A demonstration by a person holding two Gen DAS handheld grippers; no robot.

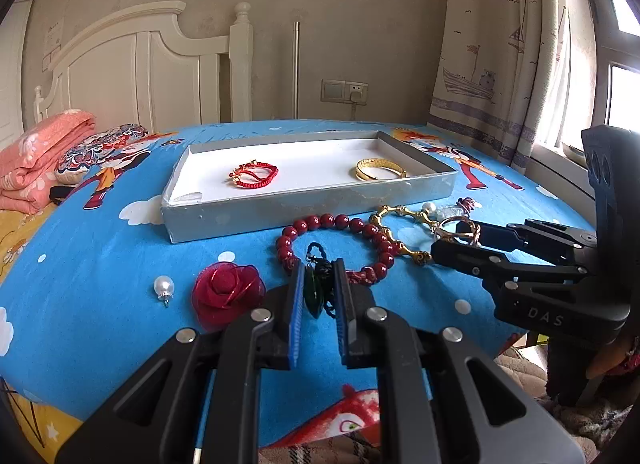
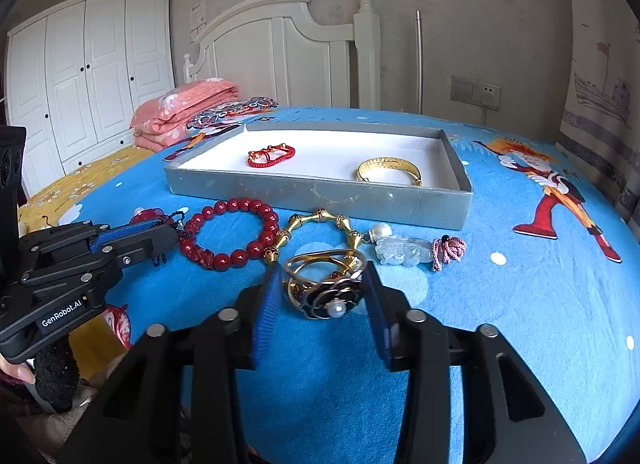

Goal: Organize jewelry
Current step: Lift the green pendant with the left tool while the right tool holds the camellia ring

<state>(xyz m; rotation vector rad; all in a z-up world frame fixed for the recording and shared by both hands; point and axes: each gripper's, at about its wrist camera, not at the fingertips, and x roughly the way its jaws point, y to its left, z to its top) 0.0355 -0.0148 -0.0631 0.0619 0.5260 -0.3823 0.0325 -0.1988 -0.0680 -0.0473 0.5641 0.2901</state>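
My left gripper (image 1: pixel 318 284) is shut on a dark green pendant (image 1: pixel 313 296) with a black cord, just above the blue bedsheet. My right gripper (image 2: pixel 320 288) has its blue pads against both sides of a gold bangle with a black flower and a pearl (image 2: pixel 324 288). A grey tray (image 1: pixel 308 208) with a white floor lies behind; it holds a red cord bracelet (image 1: pixel 254 174) and a gold cuff (image 1: pixel 380 169). In front of the tray lie a red bead bracelet (image 2: pixel 232 206) and a gold link bracelet (image 2: pixel 316 220).
A pale jade pendant with a pink cord (image 2: pixel 404 250) and a pearl (image 2: pixel 382 230) lie right of the link bracelet. A red fabric rose (image 1: pixel 228 288) and a loose pearl drop (image 1: pixel 164 287) sit left of my left gripper. Folded pink bedding (image 2: pixel 188 104) lies far left.
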